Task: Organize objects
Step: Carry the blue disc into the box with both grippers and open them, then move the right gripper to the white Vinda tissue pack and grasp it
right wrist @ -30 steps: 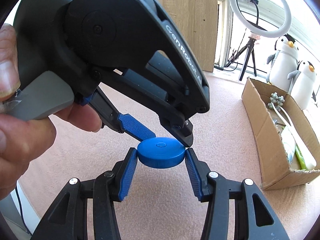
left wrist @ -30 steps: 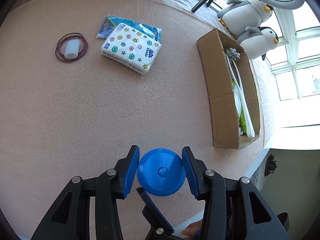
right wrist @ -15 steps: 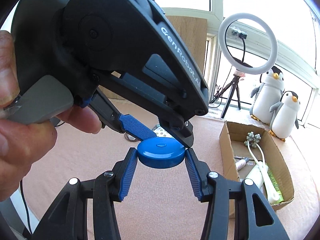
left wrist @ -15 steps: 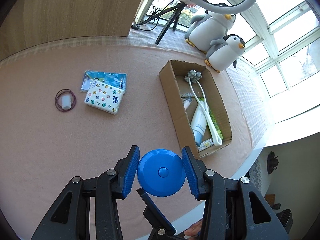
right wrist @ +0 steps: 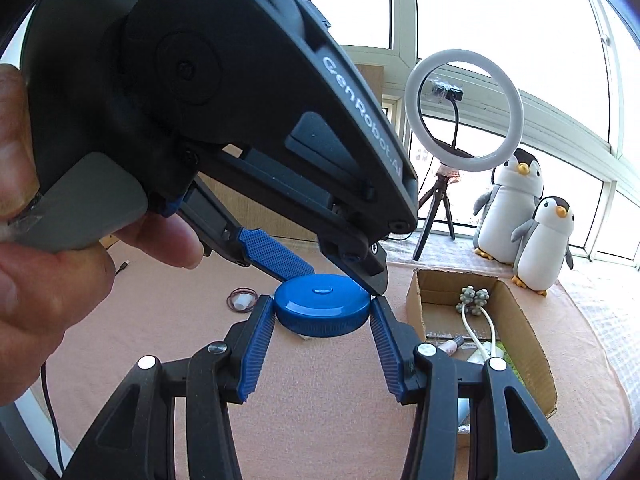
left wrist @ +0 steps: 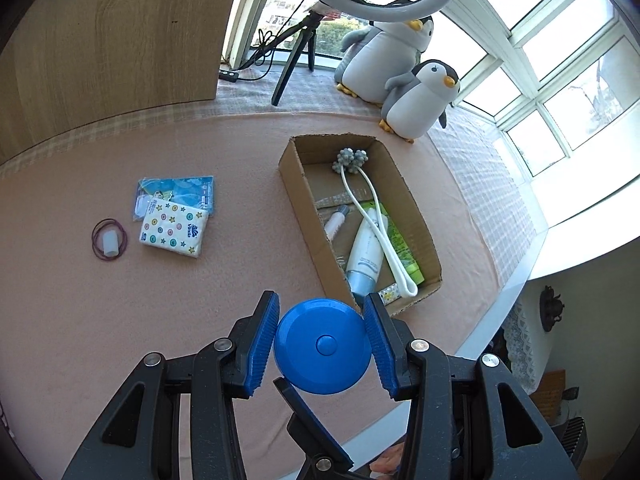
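Note:
A round blue disc (left wrist: 322, 346) with a centre button hangs in the air above the pink cloth, held from two sides. My left gripper (left wrist: 321, 305) is shut on its rim, one blue pad on each side. My right gripper (right wrist: 322, 302) is shut on the same disc (right wrist: 322, 306) from the other direction. In the right wrist view the left gripper's black housing (right wrist: 240, 92) comes down from above, in a person's hand (right wrist: 36, 272). A cardboard box (left wrist: 298, 192) lies ahead to the right, holding a white tube (left wrist: 366, 254), a green tube and a white looped massager.
On the cloth to the left lie a patterned tissue pack (left wrist: 173, 231), a blue packet (left wrist: 182, 192) and a red rubber band around a white cap (left wrist: 109, 239). Two plush penguins (left wrist: 416, 96), a ring light (right wrist: 464, 110) on a tripod and a wooden board (left wrist: 108, 40) stand behind. The table edge (left wrist: 492, 308) runs right of the box.
Both grippers have risen together with the blue disc held between them. The cloth and box now lie farther below, and the left view has tilted up toward the penguins and window.

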Motion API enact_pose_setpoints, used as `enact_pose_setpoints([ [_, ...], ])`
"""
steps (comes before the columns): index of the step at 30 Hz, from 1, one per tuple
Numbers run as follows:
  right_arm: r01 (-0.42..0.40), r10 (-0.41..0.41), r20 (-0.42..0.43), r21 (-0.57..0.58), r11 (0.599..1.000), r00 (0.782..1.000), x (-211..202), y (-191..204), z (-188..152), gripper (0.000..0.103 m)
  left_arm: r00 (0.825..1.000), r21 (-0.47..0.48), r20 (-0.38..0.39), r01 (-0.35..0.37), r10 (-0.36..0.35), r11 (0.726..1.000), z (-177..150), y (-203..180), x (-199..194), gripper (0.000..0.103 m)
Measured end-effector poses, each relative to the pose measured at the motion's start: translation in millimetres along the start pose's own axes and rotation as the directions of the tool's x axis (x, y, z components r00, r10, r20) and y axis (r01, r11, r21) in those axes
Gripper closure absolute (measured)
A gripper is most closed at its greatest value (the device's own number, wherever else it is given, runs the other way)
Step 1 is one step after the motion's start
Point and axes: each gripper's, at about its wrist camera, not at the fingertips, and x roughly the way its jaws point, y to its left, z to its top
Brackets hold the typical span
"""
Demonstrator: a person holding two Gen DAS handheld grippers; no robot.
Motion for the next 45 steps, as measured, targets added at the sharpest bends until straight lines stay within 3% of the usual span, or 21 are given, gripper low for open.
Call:
enact_pose_setpoints([
  [24,0.210,-0.204,-0.054,0.129,0.969,0.977,7.9,-108.9,-23.6,0.058,0.990,0.198,-0.134,0.078,-0.052,0.977,59.5,-119.5,123.4,0.056],
  [26,0.218,-0.212,-0.058,0.134,0.967,0.976,11.1,-116.1,-23.5,0.058,0.992,0.219,-0.126,0.057,-0.030,0.974,65.1,-123.0,133.2,0.042],
  [27,0.227,-0.220,-0.062,0.132,0.965,0.973,13.1,-118.6,-23.7,0.058,0.994,0.236,-0.107,0.013,0.013,0.972,67.7,-122.6,138.5,0.015],
  [28,0.252,-0.243,-0.079,0.123,0.960,0.967,17.7,-120.8,-24.8,0.057,0.996,0.234,-0.079,-0.031,0.051,0.972,70.1,-118.4,141.5,0.001],
  [30,0.290,-0.270,-0.164,0.113,0.950,0.949,32.5,-126.7,-31.0,0.057,0.994,0.218,-0.047,-0.081,0.094,0.973,73.3,-104.2,143.4,0.001],
  [35,0.301,-0.277,-0.171,0.134,0.944,0.945,25.5,-123.0,-39.7,0.053,0.989,0.175,-0.016,-0.142,0.147,0.974,70.3,-55.8,131.5,0.001],
  [39,0.263,-0.237,-0.175,0.140,0.955,0.956,29.2,-124.6,-40.1,0.053,0.979,0.106,0.021,-0.202,0.201,0.974,58.5,-4.4,106.9,0.001],
  [45,0.142,-0.126,-0.189,0.074,0.987,0.974,46.2,-81.3,-29.5,0.045,0.959,-0.065,0.046,-0.276,0.279,0.959,30.0,89.7,61.1,0.001],
])
